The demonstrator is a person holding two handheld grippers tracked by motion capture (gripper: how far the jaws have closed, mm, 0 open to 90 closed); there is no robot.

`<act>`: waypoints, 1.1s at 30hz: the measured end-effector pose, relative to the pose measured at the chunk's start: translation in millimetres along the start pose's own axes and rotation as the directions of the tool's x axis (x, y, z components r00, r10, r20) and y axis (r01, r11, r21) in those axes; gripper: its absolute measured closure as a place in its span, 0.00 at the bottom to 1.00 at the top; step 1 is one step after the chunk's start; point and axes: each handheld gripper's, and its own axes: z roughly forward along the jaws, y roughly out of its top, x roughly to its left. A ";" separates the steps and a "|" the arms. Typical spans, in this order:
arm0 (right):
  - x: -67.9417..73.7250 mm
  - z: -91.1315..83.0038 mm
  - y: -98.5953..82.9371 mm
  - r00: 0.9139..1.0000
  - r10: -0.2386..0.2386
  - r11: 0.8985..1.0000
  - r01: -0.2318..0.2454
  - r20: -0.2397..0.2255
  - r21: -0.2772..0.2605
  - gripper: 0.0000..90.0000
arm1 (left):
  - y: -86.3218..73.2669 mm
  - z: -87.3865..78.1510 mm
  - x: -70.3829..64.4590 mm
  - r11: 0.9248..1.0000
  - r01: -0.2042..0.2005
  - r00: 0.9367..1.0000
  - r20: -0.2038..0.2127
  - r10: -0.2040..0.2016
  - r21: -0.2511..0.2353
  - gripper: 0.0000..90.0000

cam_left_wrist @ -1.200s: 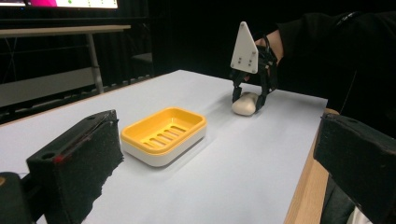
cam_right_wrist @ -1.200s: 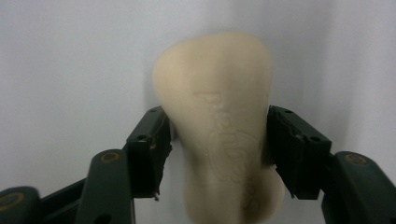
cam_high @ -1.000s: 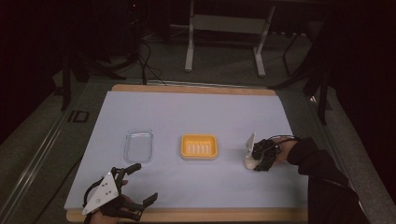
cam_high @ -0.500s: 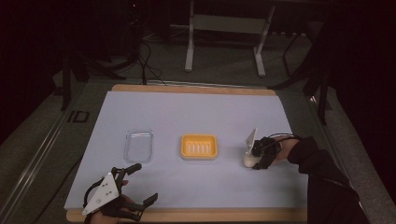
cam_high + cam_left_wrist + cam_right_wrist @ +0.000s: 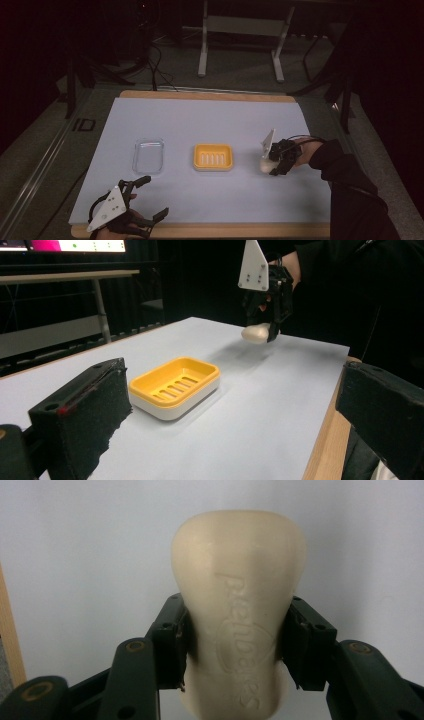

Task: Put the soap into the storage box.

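My left gripper [image 5: 131, 212] rests released at the table's [image 5: 200, 115] near left corner, jaws spread, kept clear. Mid-table sit a clear lid [image 5: 148, 155], then the yellow soap dish [image 5: 213, 157]. Toward the right edge, my right gripper [image 5: 272, 164] grasps the cream soap bar [image 5: 239, 605] across its narrow waist, lifted just above the surface. Its long axis runs along my jaws, pointing away from my hand.

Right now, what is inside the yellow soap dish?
Nothing lies in the soap dish; its slotted floor shows bare. What is under the slots is hidden. The soap is apart from it, clamped in the right claw.
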 end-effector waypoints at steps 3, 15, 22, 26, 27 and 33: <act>-1.3 -6.1 4.9 1.000 -0.004 1.000 0.004 0.005 -0.004 0.55 | -0.1 0.4 -0.4 1.000 -0.002 1.000 0.001 0.002 0.005 0.01; -8.0 -23.6 31.1 1.000 0.009 1.000 -0.009 0.028 -0.012 0.55 | 0.2 -0.2 -2.0 1.000 -0.004 1.000 0.011 0.004 0.001 0.01; -12.0 -32.9 47.0 0.999 0.005 0.999 -0.003 0.048 -0.035 0.55 | 0.4 -0.4 -2.0 1.000 -0.004 1.000 0.012 0.004 0.002 0.01; -14.5 -35.0 55.0 0.998 0.020 0.999 -0.018 0.052 -0.043 0.55 | 0.5 0.2 -2.9 1.000 -0.002 1.000 0.020 0.002 0.003 0.01; -14.4 -35.2 57.3 0.998 0.018 0.999 -0.016 0.060 -0.037 0.55 | 0.5 0.3 -3.1 1.000 -0.002 1.000 0.022 0.002 0.003 0.01; -14.8 -41.3 72.4 0.998 -0.001 0.998 0.004 0.057 -0.059 0.55 | 0.8 -0.6 -2.8 1.000 -0.004 1.000 0.020 0.004 -0.001 0.01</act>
